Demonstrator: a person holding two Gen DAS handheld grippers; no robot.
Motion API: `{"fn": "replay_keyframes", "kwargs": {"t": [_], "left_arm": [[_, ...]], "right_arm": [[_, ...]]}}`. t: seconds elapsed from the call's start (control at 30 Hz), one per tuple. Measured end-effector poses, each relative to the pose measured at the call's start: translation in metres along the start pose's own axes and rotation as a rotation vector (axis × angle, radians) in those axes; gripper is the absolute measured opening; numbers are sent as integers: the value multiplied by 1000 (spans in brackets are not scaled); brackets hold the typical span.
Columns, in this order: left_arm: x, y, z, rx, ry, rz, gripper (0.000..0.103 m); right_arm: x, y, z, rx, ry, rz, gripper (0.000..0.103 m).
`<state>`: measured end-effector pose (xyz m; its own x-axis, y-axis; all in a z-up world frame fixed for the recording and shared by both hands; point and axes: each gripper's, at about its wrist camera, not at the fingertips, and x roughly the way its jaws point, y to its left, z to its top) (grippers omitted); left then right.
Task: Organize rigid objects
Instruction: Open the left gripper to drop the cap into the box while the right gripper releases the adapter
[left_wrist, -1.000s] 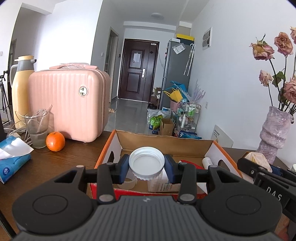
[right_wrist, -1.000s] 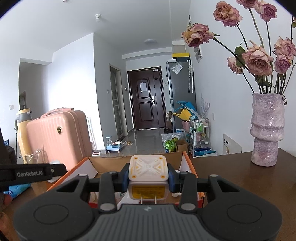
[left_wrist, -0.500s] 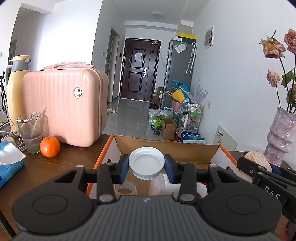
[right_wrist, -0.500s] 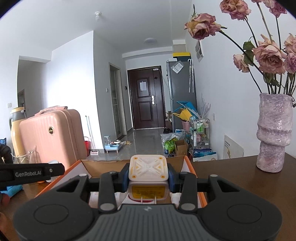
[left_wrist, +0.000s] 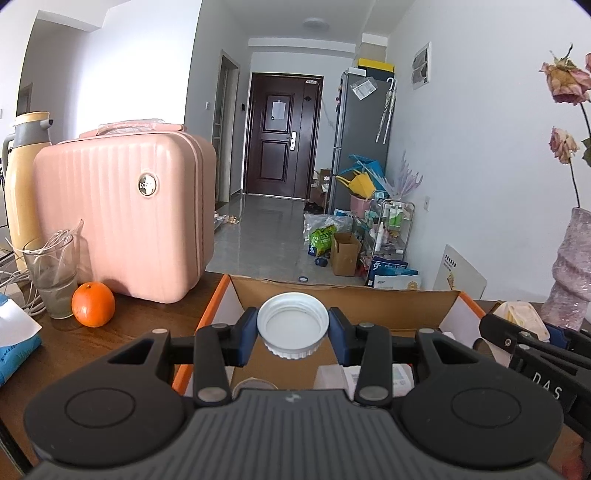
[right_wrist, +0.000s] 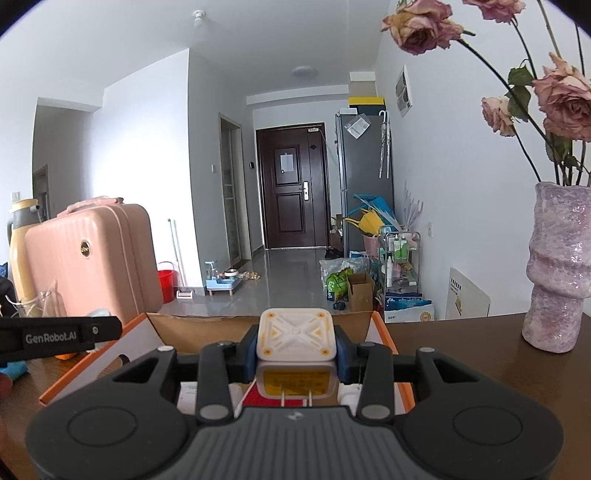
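Note:
My left gripper (left_wrist: 293, 330) is shut on a white screw cap (left_wrist: 293, 325), its hollow side facing the camera, held over the near part of an open cardboard box (left_wrist: 343, 299) with orange edges. My right gripper (right_wrist: 296, 345) is shut on a white and yellow plug adapter (right_wrist: 296, 338), its two metal prongs pointing back at me, above the same box (right_wrist: 207, 326). Inside the box lie a tape roll (left_wrist: 255, 386) and white packets (left_wrist: 332, 374), mostly hidden by the grippers. The right gripper shows at the right edge of the left wrist view (left_wrist: 532, 343).
A pink suitcase (left_wrist: 125, 214), a cream thermos (left_wrist: 24, 177), a glass (left_wrist: 55, 277), an orange (left_wrist: 93, 299) and a blue tissue pack (left_wrist: 16, 343) stand left of the box on the brown table (left_wrist: 122, 328). A pink vase (right_wrist: 557, 269) of dried roses stands at the right.
Both grippers have moved forward over the box with their loads still held. The suitcase, the orange and the vase have come nearer and slid outward in the views.

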<state>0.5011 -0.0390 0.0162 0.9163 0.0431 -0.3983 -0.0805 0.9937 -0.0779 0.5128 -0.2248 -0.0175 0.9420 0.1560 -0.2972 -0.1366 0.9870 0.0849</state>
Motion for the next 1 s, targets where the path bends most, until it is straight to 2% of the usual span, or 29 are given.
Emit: {"fn": "replay_keyframes", "kwargs": {"t": [0.47,0.7,0.77,0.8,0.83,0.87,0.9,0.93,0.97,1.0], "left_arm": [[35,8,3,27,48,35,41],[40,9,-1,38,64,55,42],[40,9,-2,45,66,66,57],[39,9,-3,47,61,77,79],[38,10,-3,45,53,93,99],[36,11,-3,42,40,110,103],[34,12,-2,42,25,118,103],[33,13,-1,45,23,109,103],[32,13,-1,42,24,102,103],[32,15,-1,34,27,105,103]], "right_arm": [[28,-5,3,-18,65,-20,38],[35,-5,3,-26,100,-10,38],[37,-5,4,-35,108,-16,38],[36,-5,5,-38,108,-22,38],[35,-6,4,-38,108,-27,44],[34,-5,5,-38,110,-32,60],[33,-5,5,-37,104,-38,70],[33,-5,6,-37,96,-46,88],[31,-5,6,-38,90,-50,93],[31,-4,7,-40,92,-51,93]]}}
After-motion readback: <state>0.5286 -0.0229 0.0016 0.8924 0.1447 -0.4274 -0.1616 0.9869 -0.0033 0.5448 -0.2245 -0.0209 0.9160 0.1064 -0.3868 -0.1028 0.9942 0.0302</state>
